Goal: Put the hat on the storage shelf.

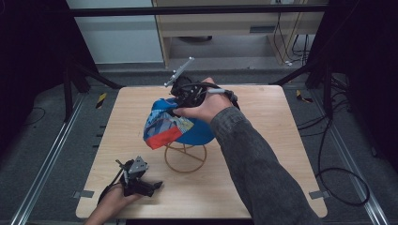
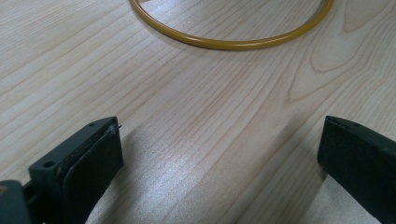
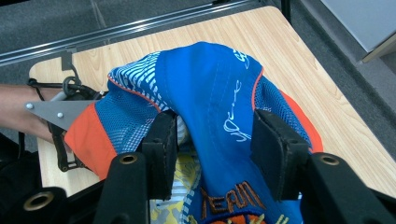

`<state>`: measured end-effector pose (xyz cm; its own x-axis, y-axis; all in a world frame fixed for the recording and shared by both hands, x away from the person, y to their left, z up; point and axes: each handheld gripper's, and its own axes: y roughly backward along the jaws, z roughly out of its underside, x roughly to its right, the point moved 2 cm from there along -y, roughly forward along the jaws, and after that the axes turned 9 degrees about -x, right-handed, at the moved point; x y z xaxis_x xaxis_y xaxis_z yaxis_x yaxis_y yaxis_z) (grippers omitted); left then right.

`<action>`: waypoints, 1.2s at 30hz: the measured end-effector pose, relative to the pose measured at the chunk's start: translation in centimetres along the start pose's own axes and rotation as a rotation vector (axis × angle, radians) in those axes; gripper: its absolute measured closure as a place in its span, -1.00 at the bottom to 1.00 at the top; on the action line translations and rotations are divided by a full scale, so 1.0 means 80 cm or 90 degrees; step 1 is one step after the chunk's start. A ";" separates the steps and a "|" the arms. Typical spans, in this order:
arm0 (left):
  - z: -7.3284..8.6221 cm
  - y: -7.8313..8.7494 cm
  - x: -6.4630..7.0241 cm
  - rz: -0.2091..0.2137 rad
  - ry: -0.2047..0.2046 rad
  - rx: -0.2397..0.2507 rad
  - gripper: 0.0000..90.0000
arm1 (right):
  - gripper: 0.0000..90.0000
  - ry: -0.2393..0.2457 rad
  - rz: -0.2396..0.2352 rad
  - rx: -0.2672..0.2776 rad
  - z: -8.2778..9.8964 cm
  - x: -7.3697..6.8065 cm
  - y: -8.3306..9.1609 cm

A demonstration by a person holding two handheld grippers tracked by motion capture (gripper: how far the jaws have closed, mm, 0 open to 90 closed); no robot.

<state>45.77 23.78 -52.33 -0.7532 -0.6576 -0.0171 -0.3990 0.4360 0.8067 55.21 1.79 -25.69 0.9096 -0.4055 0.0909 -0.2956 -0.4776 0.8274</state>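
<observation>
R hand-held gripper point(image 3: 212, 140) sits over the blue cap point(image 3: 210, 93) on the wire stand point(image 1: 185, 157) at mid surface point(image 1: 281, 140) — jaws part-open w/ a cap fold between them, pads look just off the fabric. L hand-held gripper point(image 2: 219, 154) (near front-left edge) rests wide open, holding nothing.

Wire stand point(image 1: 185, 158) top hidden under cap point(image 1: 180, 125)

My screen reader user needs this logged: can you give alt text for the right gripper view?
The right gripper straddles a raised fold of a blue and orange cap, its black jaws standing partly open on either side of the fabric. Beyond the cap lies the wooden table, with the left gripper at the far left.
</observation>
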 end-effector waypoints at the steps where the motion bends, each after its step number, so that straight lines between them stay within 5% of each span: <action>1: 0.000 0.000 0.000 0.000 0.000 0.000 -1.00 | 0.13 -0.001 -0.001 -0.001 0.001 0.000 0.000; 14: 0.000 0.000 0.000 0.000 0.001 0.001 -1.00 | -0.05 -0.001 0.000 -0.004 0.002 -0.003 0.000; 28: 0.000 0.000 0.000 0.000 0.001 0.001 -1.00 | -0.63 -0.006 0.009 -0.012 0.003 -0.007 -0.003; 36: 0.000 0.000 0.000 0.000 0.001 0.001 -1.00 | -0.74 -0.001 0.010 -0.008 0.004 -0.011 -0.003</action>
<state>45.77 23.78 -52.34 -0.7523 -0.6586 -0.0162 -0.3997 0.4368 0.8059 54.41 1.99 -26.11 0.9044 -0.4141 0.1029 -0.3060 -0.4616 0.8326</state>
